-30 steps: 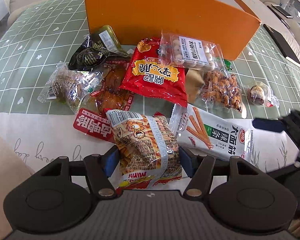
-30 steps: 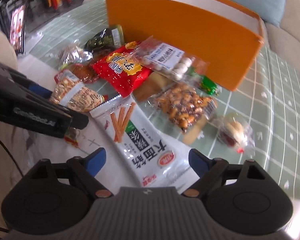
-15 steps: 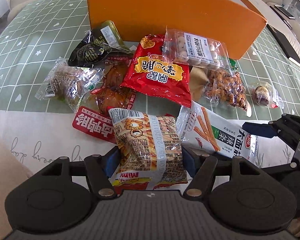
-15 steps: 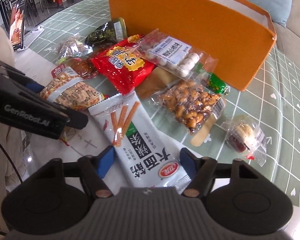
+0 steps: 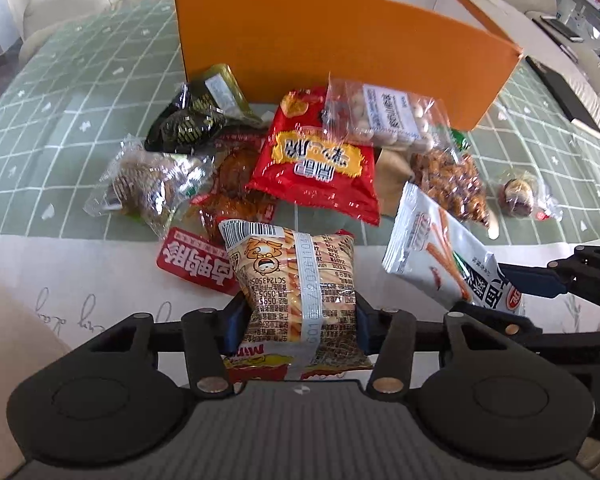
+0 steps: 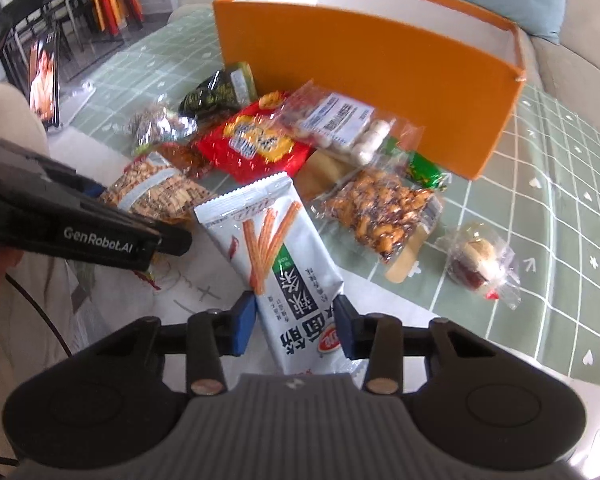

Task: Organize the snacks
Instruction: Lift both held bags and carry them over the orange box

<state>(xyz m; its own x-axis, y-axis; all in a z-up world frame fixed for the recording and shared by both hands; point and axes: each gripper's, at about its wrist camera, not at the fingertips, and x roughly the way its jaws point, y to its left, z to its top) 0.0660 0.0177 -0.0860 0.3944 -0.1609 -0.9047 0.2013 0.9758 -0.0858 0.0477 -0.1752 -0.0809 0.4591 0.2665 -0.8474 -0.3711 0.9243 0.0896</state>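
My left gripper (image 5: 296,324) is shut on a tan mini-stick snack bag (image 5: 296,280) and holds it lifted off the table. My right gripper (image 6: 294,324) is shut on a white spicy-strip packet (image 6: 276,248), also lifted; that packet shows in the left wrist view (image 5: 436,252). Behind them stands an open orange box (image 5: 340,44), also in the right wrist view (image 6: 372,76). In front of it lies a heap of snacks: a red chip bag (image 5: 316,168), a clear bag of white balls (image 5: 384,116), and a peanut bag (image 6: 380,208).
A dark green packet (image 5: 196,116), a clear wrapped snack (image 5: 148,184) and a red duck-leg packet (image 5: 196,264) lie on the left. A small wrapped date sweet (image 6: 476,260) lies on the right on the green checked tablecloth (image 6: 548,184). A sofa is behind.
Both grippers closed on their packets and lifted them. The right jaws narrowed from wide open to gripping the white packet. The views rose and tilted toward the box.
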